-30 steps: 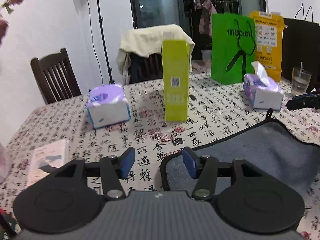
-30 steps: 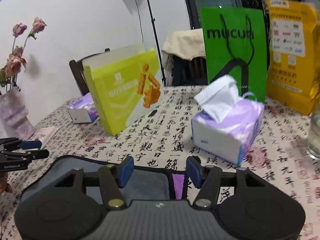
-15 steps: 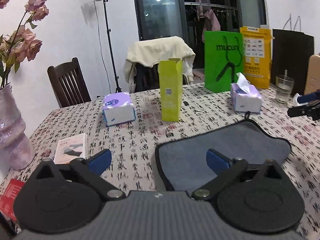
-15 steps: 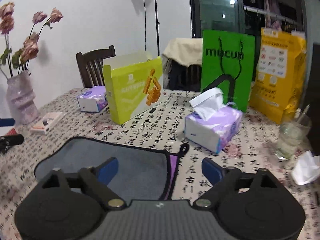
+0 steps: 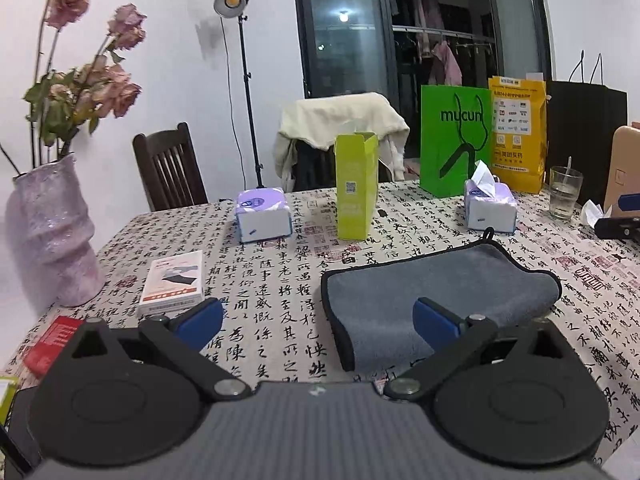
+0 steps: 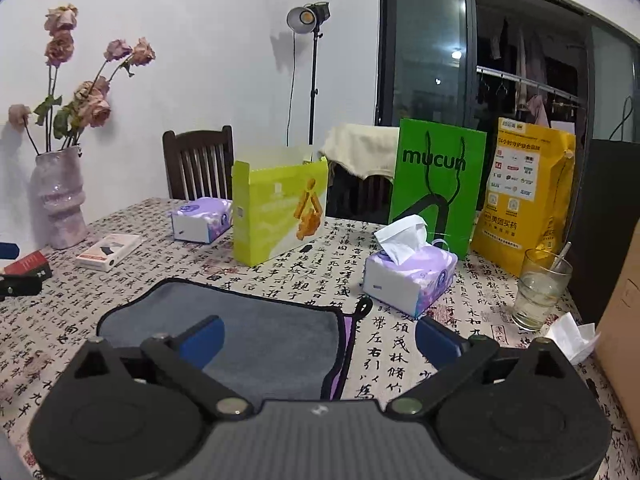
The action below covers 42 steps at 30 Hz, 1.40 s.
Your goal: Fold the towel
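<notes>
We had both grippers off the cloth here, and nothing in either one. The left gripper [image 5: 318,318] was spread wide, its blue pads [image 5: 202,316] far apart, empty. The right gripper [image 6: 318,338] was splayed just as wide, also holding nothing.

The towel [image 5: 436,292] lay on the table [image 5: 272,280], grey pile with a black bound edge, apparently doubled over, with a rounded fold along its right side in the left view. We judged it soft and light, limp enough to sag between two pinch points, thick enough to spring back open at a crease. It would not slip much on the printed tablecloth. Our pick for a hold was the bound edge at the two near corners, one gripper each, pinching both layers together.

The right wrist view gave us something the left did not: a strip of purple peeking out under the towel's [image 6: 256,336] right edge, likely the reverse face, so the layers weren't quite aligned there. It also showed the hanging loop [image 6: 364,306] clearly beside the tissue pack [image 6: 408,276], and the glass [image 6: 540,288] close by, worth minding on a wide sweep. The left view alone showed the towel's full outline and the far fold.
</notes>
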Motion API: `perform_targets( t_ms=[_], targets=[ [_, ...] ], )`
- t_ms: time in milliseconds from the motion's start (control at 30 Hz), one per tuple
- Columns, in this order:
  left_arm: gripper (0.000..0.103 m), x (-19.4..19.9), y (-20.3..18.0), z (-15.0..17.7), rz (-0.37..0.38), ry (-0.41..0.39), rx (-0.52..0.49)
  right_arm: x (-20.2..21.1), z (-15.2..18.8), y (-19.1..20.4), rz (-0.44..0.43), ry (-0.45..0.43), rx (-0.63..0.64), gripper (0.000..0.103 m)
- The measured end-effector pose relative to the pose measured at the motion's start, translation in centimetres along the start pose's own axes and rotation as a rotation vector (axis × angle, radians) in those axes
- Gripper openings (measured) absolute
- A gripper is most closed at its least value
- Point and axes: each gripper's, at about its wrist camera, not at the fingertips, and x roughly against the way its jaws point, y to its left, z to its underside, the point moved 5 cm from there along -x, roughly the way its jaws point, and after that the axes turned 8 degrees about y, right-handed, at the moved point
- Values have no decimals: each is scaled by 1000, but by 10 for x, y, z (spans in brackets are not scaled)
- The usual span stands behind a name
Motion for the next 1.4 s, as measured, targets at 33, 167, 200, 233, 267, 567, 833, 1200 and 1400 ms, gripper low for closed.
perform_targets(
  t_ms=[33,167,200,233,267,567,833,1200,1400],
  targets=[
    [103,4,0,2,-1,-4,4,4,2,1,6,-8,2,102],
    [103,17,-4,8,-3,-25,11,18,11,5,15,-29,-2,102],
    [103,21,-5,10,-3,-33,11,21,14,6,20,-35,-3,102],
    [103,24,-6,12,-4,-41,12,25,17,8,26,-42,2,102],
    [103,27,-8,13,-9,-51,14,30,20,9,41,-56,12,102],
    [103,55,-19,32,-47,-129,23,57,46,23,58,-110,11,102],
    [103,84,-21,56,-48,-176,45,75,71,32,35,-124,-55,103],
    [103,123,-17,102,-18,-188,83,111,103,69,-5,-148,-3,103],
    [103,142,-20,118,-5,-209,84,134,116,83,-23,-164,-8,103]
  ],
)
